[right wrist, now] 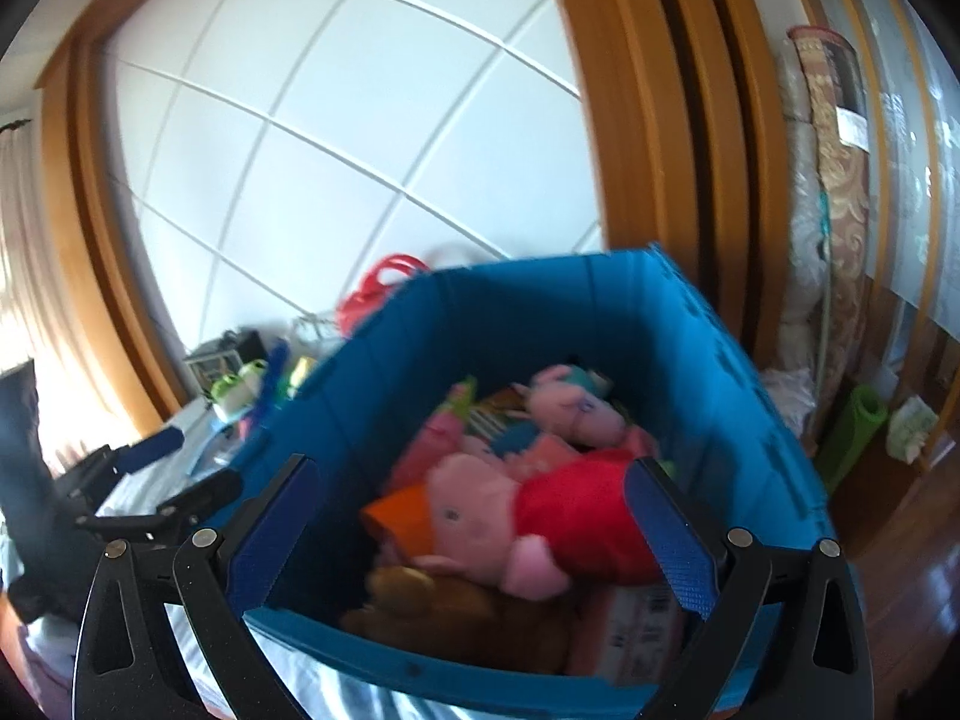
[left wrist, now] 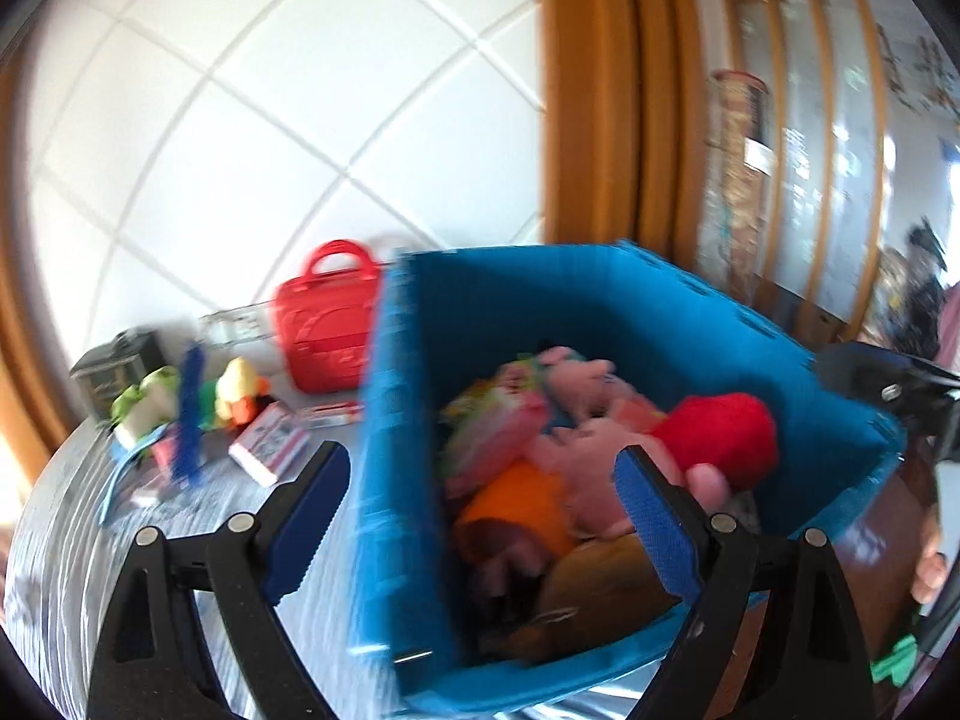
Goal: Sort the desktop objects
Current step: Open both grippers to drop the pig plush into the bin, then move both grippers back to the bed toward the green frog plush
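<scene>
A blue bin (left wrist: 414, 396) (right wrist: 708, 324) stands on the striped cloth and is full of soft toys. A pink pig plush in a red dress (left wrist: 714, 444) (right wrist: 540, 516) lies on top of them, with a second pink plush (right wrist: 570, 405) behind it. My left gripper (left wrist: 480, 516) is open and empty, hovering over the bin's left wall. My right gripper (right wrist: 474, 528) is open and empty, just above the bin's near wall, with the pig plush between its fingers in view. The right gripper's black body (left wrist: 900, 390) shows at the bin's right corner in the left wrist view.
On the cloth left of the bin are a red toy basket (left wrist: 330, 330), a green frog plush (left wrist: 147, 402), a yellow duck toy (left wrist: 240, 390), a blue comb-like stick (left wrist: 191, 414), a red-and-white box (left wrist: 270, 444) and a dark tin (left wrist: 117, 360). A rolled rug (right wrist: 834, 180) leans at the right.
</scene>
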`<move>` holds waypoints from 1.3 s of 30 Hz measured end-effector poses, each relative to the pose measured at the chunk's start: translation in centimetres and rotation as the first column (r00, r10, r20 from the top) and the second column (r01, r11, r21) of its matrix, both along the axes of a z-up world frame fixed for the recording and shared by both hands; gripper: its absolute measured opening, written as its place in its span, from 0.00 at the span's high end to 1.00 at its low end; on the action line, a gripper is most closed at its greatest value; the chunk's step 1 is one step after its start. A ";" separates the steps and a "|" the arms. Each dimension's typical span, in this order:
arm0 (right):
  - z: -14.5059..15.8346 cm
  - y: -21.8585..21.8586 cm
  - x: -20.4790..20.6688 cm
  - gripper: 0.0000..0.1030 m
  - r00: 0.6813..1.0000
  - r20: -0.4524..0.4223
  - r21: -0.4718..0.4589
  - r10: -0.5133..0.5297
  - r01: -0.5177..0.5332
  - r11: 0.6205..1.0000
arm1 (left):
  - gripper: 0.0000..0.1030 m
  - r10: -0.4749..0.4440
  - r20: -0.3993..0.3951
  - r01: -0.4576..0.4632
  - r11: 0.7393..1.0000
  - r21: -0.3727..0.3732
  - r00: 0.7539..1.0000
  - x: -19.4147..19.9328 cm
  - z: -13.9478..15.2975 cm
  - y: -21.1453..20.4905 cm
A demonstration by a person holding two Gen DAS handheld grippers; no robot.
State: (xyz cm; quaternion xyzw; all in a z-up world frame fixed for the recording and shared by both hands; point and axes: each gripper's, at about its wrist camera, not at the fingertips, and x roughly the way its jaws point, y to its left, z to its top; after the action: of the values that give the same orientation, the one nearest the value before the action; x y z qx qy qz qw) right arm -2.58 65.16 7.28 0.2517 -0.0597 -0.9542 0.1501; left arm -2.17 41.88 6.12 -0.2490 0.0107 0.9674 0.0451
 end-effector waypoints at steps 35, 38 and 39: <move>-9.2 -43.6 -12.8 0.00 0.927 0.208 0.066 0.313 -0.332 0.941 | 0.12 0.446 0.222 -0.460 0.888 0.012 0.867 -0.9 -10.2 -45.8; -10.8 -45.0 -15.6 0.00 0.917 0.235 0.060 0.323 -0.345 0.937 | 0.12 0.472 0.246 -0.484 0.875 -0.012 0.847 -2.6 -11.1 -47.0; -11.5 -45.9 -16.8 0.00 0.905 0.259 0.039 0.338 -0.360 0.932 | 0.12 0.479 0.260 -0.492 0.870 -0.017 0.839 -3.3 -11.5 -47.6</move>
State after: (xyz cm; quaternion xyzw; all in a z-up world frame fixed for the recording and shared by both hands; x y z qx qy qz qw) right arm -19.40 19.29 -4.20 0.3820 0.0090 -0.8745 0.2988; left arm -5.45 -5.73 -5.40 -0.3648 -0.0828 0.9069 -0.1942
